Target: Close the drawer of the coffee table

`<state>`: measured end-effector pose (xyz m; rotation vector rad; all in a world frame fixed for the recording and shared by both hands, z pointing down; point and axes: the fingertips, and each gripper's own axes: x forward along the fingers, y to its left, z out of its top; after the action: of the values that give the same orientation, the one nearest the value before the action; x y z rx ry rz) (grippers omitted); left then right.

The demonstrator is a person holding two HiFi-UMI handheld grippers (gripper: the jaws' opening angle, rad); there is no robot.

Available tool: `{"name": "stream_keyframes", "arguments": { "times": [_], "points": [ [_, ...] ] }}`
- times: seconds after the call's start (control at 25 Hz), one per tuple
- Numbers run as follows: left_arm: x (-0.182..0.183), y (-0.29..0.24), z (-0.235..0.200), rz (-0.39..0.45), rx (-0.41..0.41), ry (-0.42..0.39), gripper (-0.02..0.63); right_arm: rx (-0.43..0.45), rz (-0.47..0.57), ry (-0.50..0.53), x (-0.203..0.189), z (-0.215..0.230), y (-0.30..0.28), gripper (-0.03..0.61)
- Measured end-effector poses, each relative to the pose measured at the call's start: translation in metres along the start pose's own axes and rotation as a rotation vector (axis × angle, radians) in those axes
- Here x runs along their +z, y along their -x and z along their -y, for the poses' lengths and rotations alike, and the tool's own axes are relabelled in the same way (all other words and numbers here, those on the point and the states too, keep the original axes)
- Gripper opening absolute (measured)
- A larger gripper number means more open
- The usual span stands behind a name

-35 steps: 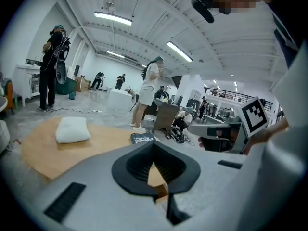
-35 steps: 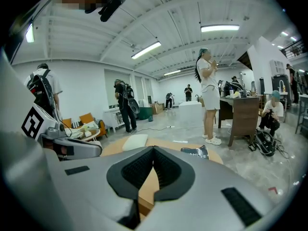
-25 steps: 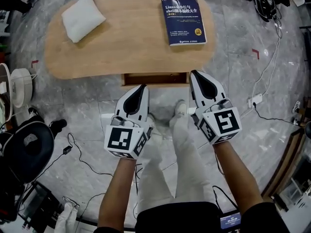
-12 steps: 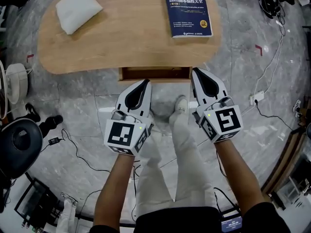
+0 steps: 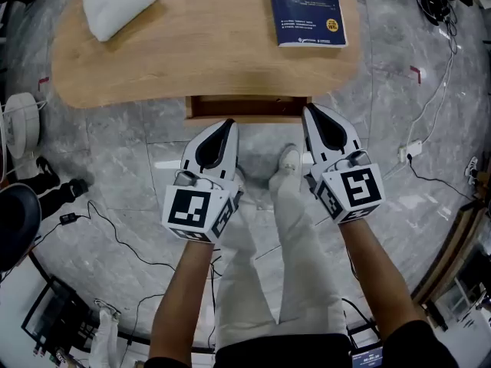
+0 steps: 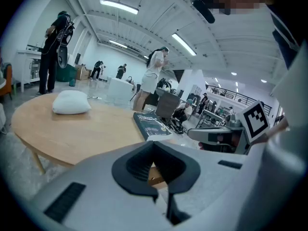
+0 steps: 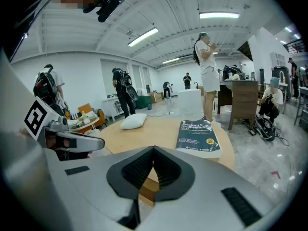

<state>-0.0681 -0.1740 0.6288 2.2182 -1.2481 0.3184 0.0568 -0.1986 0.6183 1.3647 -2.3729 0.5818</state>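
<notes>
The wooden coffee table (image 5: 199,60) fills the top of the head view. Its drawer (image 5: 247,109) sticks out a little under the near edge, and its dark inside shows. My left gripper (image 5: 228,124) is shut, with its tip just below the drawer front near the left end. The shut right gripper (image 5: 309,111) has its tip at the drawer's right corner. Whether either tip touches the wood I cannot tell. A bit of the drawer's wood (image 6: 155,174) shows through the gap in the left gripper view, and the same wood (image 7: 147,189) in the right gripper view.
A dark blue book (image 5: 311,10) and a white pillow (image 5: 119,4) lie on the table top. My legs and white shoes (image 5: 288,159) stand between the grippers. Cables (image 5: 115,232) and a power strip (image 5: 410,152) lie on the marble floor, with a fan (image 5: 19,117) at the left.
Both grippers have moved forward to the drawer front, and the table now sits higher in the head view. The drawer still stands slightly out. Both stay shut.
</notes>
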Motion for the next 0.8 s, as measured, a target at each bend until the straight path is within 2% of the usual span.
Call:
{"name": "stream_keyframes", "arguments": {
  "times": [0.8],
  "points": [
    [-0.056,-0.015,-0.012,-0.011,0.023,0.062,0.002,0.010,-0.045,-0.031,-0.066,-0.007,-0.016,0.014]
  ]
}}
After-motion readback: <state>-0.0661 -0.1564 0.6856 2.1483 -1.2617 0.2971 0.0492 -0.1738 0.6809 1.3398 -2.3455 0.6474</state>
